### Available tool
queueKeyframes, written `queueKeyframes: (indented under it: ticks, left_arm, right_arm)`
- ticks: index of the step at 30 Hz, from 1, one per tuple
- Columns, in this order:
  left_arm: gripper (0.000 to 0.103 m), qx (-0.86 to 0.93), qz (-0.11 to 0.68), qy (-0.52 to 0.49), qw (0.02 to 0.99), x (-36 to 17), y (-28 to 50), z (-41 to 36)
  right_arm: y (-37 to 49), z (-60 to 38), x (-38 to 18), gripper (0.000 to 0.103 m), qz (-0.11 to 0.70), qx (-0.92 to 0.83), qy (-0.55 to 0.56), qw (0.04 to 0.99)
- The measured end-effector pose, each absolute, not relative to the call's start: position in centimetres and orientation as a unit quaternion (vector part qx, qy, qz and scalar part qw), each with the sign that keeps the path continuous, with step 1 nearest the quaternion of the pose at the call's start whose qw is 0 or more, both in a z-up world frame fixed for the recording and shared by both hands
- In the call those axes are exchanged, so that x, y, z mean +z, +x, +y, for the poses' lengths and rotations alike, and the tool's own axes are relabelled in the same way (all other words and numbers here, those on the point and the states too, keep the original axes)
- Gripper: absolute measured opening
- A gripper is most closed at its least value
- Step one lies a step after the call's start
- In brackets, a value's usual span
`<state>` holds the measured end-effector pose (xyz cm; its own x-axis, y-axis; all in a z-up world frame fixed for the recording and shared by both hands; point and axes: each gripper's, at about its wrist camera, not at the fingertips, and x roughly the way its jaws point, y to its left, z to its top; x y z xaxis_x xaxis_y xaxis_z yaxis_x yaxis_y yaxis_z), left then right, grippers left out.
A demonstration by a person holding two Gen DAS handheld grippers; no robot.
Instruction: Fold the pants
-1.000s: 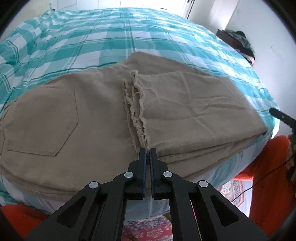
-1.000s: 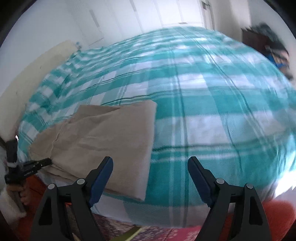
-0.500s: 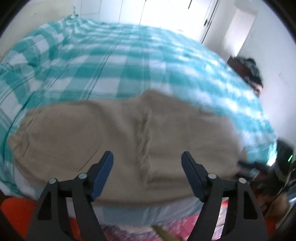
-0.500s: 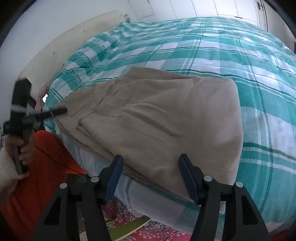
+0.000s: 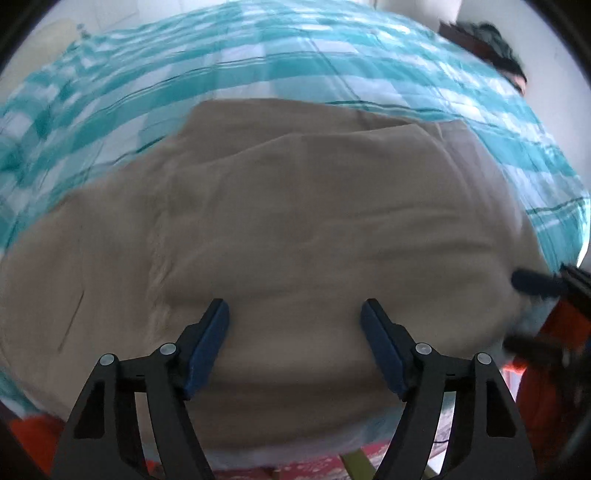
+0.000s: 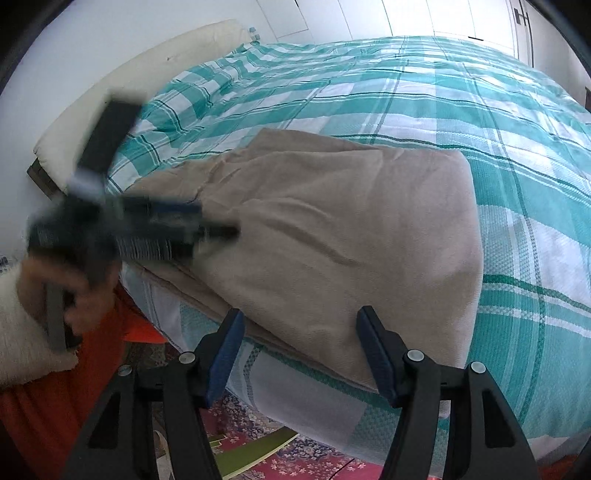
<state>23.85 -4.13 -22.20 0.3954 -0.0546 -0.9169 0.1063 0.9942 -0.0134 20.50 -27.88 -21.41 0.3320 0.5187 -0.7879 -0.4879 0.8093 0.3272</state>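
Beige pants [image 5: 295, 229] lie half-folded at the bed [image 6: 480, 110] edge; my left tool [image 5: 295, 336] has just narrowed slightly, right tool [image 6: 299, 350] gapes, both empty. I'd pinch the near corners together, evenly.

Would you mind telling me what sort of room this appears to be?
Most likely a bedroom: a bed under a teal-and-white checked cover, a cream pillow at its head, and white cupboard doors behind.
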Motion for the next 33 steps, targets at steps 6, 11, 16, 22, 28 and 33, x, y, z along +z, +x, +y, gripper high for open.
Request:
queueKeyframes:
  ticks: [6, 11, 16, 22, 28, 33]
  left_arm:
    - [0.079, -0.024, 0.549, 0.028, 0.835, -20.4, 21.7, -1.0]
    - [0.079, -0.021, 0.539, 0.008, 0.842, -19.1, 21.1, -0.3]
    - [0.083, -0.034, 0.5, -0.032, 0.865, -16.2, 23.0, -1.3]
    - [0.089, -0.052, 0.516, 0.027, 0.854, -18.6, 26.5, -4.7]
    - [0.087, -0.03, 0.546, 0.007, 0.837, -22.0, 24.2, -2.6]
    - [0.088, -0.03, 0.548, 0.009, 0.836, -21.8, 24.1, -2.4]
  right_arm:
    - [20.6, -27.8, -21.4, 0.067, 0.494, 0.309, 0.02, 0.812]
    - [20.8, -27.8, -21.4, 0.068, 0.495, 0.309, 0.027, 0.812]
    - [20.2, -28.1, -20.8, 0.074, 0.487, 0.313, 0.034, 0.815]
    - [20.2, -27.7, -20.8, 0.078, 0.487, 0.314, 0.027, 0.814]
    - [19.5, -28.7, -19.3, 0.078, 0.466, 0.325, 0.051, 0.822]
    - [18.8, -30.4, -15.2, 0.08, 0.377, 0.318, 0.076, 0.867]
